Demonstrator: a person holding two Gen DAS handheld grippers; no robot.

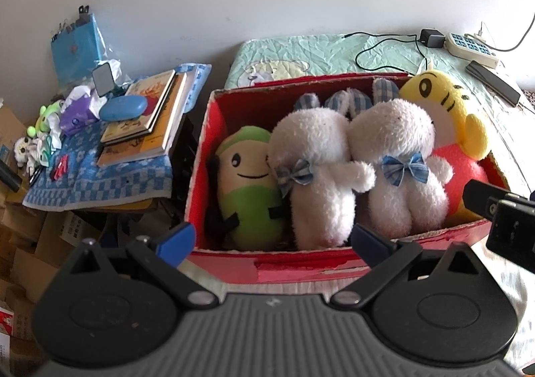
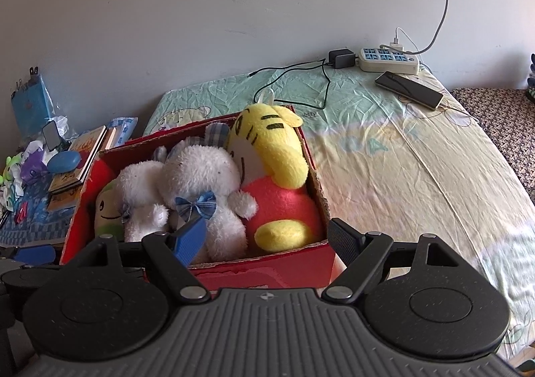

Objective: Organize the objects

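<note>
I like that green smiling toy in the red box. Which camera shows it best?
The left wrist view: the green toy shows nearly whole, face and body. In the right wrist view only part of its face peeks out beside a white bunny.

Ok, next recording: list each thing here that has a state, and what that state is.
red box: open-topped, filled with four plush toys
green plush: inside box, at its left end
yellow tiger plush: inside box, at its right end
left gripper: open, empty
right gripper: open, empty
power strip: plugs inserted
phone: screen dark, lying on bed
</note>
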